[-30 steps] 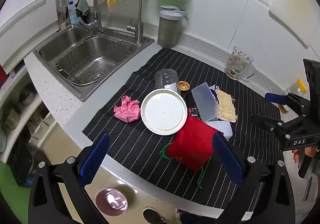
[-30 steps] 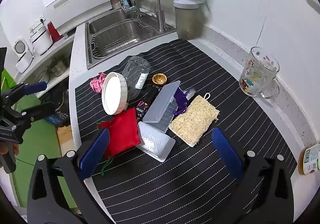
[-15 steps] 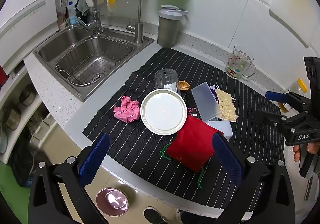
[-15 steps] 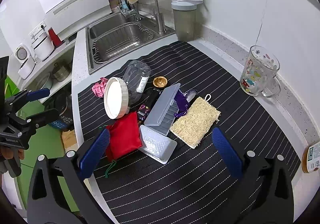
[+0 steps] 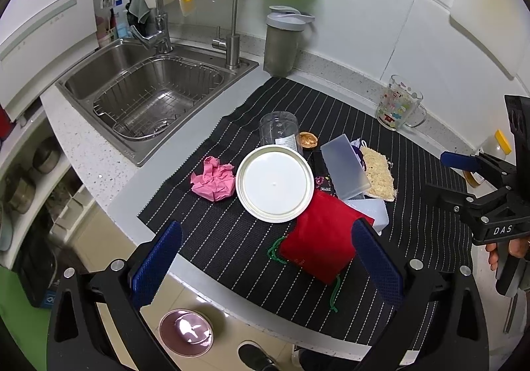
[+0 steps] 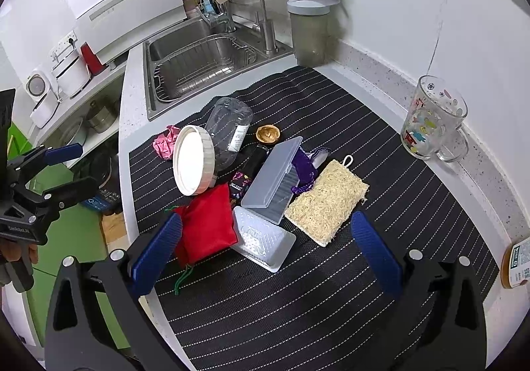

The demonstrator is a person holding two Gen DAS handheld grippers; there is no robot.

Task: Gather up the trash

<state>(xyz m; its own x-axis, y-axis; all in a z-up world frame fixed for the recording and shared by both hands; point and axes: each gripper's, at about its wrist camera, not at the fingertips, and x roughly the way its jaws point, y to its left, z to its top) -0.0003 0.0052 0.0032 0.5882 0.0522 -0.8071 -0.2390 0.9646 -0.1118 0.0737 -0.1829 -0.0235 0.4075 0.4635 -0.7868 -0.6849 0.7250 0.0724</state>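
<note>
The 2 claws, left [image 5: 265, 258] and right [image 6: 265, 251], hang spread and empty; grabbing the pink wad [image 5: 213, 180] could knock the propped jar [image 5: 276, 180] rolling.

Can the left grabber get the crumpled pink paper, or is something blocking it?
Probably yes. The pink paper lies alone on the striped mat, beside the white jar lid, with nothing on top. The left gripper is open, hovering over the mat's near edge with bare mat between.
</note>
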